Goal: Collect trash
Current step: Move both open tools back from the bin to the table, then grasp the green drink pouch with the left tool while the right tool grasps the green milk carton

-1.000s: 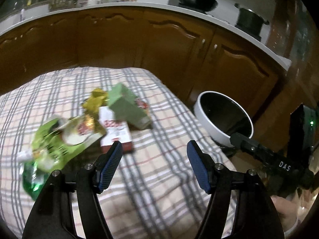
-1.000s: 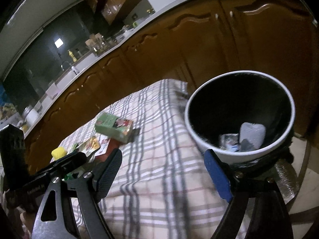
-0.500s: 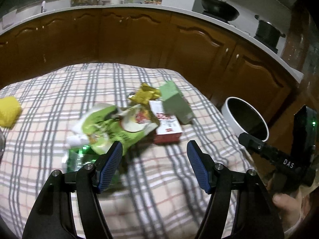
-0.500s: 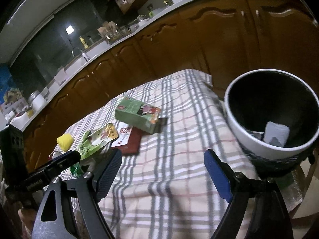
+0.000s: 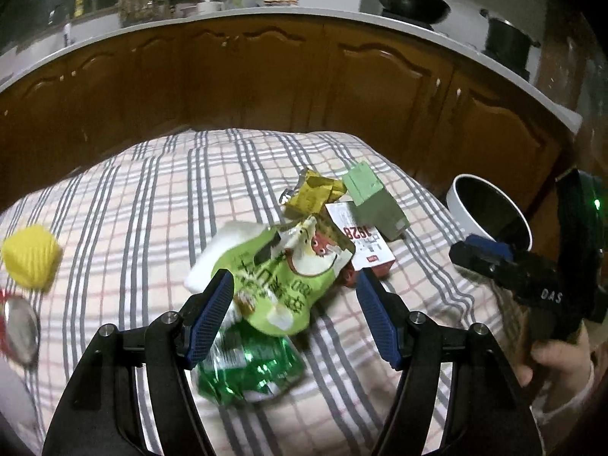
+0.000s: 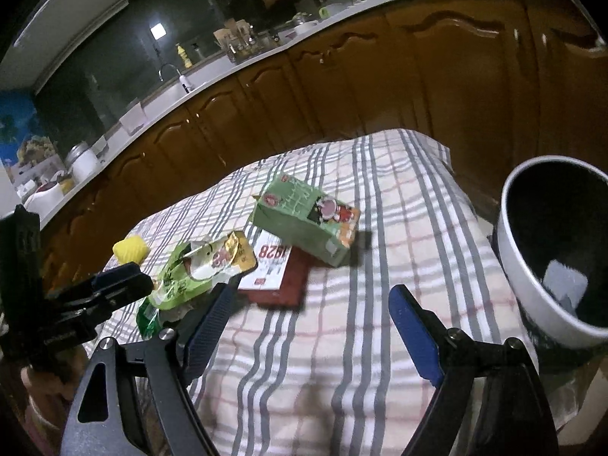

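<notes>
Trash lies on a plaid tablecloth (image 5: 144, 205): a light green snack bag (image 5: 281, 285), a dark green foil wrapper (image 5: 247, 372), a gold wrapper (image 5: 313, 192), a red and white box (image 5: 361, 239) and a green carton (image 5: 374, 199). My left gripper (image 5: 294, 321) is open, its fingers on either side of the green snack bag, just above it. My right gripper (image 6: 307, 328) is open and empty above the cloth, near the red and white box (image 6: 277, 266) and the green carton (image 6: 307, 224). A white trash bin (image 6: 551, 254) with a black liner holds a pale scrap.
A yellow crumpled ball (image 5: 30, 258) lies at the table's left, also in the right wrist view (image 6: 129, 249). A round metal object (image 5: 19, 330) sits at the left edge. Brown kitchen cabinets (image 5: 266, 83) run behind the table. The bin (image 5: 488, 212) stands off the table's right end.
My left gripper has swung left and come down over the green snack bag. My right gripper has drawn back from the bin toward the table's middle.
</notes>
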A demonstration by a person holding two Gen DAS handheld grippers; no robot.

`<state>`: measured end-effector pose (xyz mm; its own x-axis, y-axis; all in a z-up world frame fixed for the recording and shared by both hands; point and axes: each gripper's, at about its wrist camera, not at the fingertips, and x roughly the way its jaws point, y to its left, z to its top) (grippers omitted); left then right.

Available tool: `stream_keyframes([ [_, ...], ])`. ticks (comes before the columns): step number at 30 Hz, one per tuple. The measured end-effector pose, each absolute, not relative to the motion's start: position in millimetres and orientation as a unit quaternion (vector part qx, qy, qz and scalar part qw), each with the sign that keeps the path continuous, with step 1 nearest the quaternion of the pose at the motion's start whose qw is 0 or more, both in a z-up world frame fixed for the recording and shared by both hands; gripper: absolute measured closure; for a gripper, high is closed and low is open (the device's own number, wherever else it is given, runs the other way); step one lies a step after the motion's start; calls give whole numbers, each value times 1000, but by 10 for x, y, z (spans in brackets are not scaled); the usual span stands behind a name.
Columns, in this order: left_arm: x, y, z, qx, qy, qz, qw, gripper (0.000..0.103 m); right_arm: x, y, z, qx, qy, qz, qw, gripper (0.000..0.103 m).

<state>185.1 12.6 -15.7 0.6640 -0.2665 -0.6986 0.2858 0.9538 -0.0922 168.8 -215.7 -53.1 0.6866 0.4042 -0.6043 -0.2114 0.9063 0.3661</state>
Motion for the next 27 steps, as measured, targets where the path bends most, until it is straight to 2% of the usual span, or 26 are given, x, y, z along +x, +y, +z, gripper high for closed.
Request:
stream_keyframes([
  [13, 2355, -7, -448, 68, 439, -170, 879, 36, 2094, -2173, -600, 120, 374, 184, 901, 17],
  [22, 2001, -312, -469, 51, 448, -223, 864, 40, 2264, -2246, -620, 119, 376, 188, 899, 17],
  [27, 1965, -232, -520, 18, 455, -202, 867, 40, 2415, -2180, -588, 93, 370, 204, 901, 17],
])
